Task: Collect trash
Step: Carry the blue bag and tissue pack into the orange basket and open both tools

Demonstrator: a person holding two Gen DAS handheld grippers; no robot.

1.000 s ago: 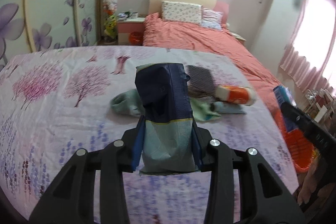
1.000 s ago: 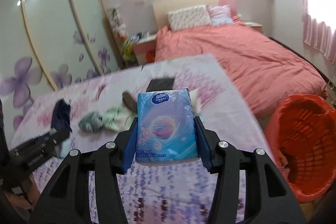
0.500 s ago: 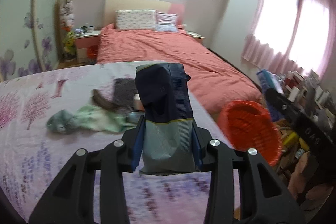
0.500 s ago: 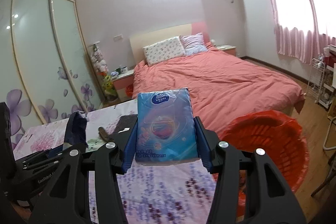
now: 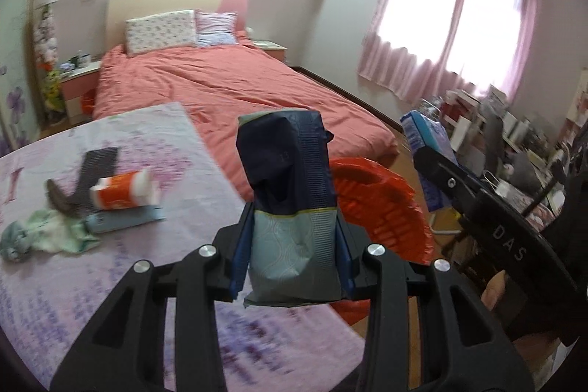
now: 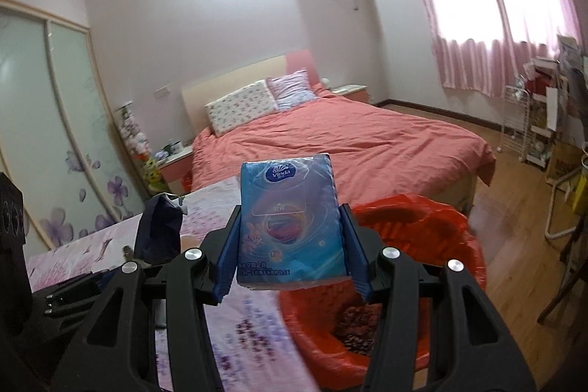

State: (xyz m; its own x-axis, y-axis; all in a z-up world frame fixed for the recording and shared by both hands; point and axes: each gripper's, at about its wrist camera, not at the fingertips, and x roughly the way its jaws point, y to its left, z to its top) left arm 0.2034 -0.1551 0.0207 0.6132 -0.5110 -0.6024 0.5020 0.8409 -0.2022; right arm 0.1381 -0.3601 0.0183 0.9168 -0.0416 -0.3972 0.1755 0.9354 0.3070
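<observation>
We note the left gripper (image 5: 292,247) clamping a navy packet (image 5: 290,193), the right gripper (image 6: 290,248) clamping a blue tissue pack (image 6: 290,219); red basket (image 6: 433,245) rim just beyond.

I have the left hand-held gripper (image 5: 292,252) tilted downward with its blue pads clamped on both sides of what it carries, and the right hand-held gripper (image 6: 292,258) angled more gently downward, its pads likewise pressed against its load.
</observation>
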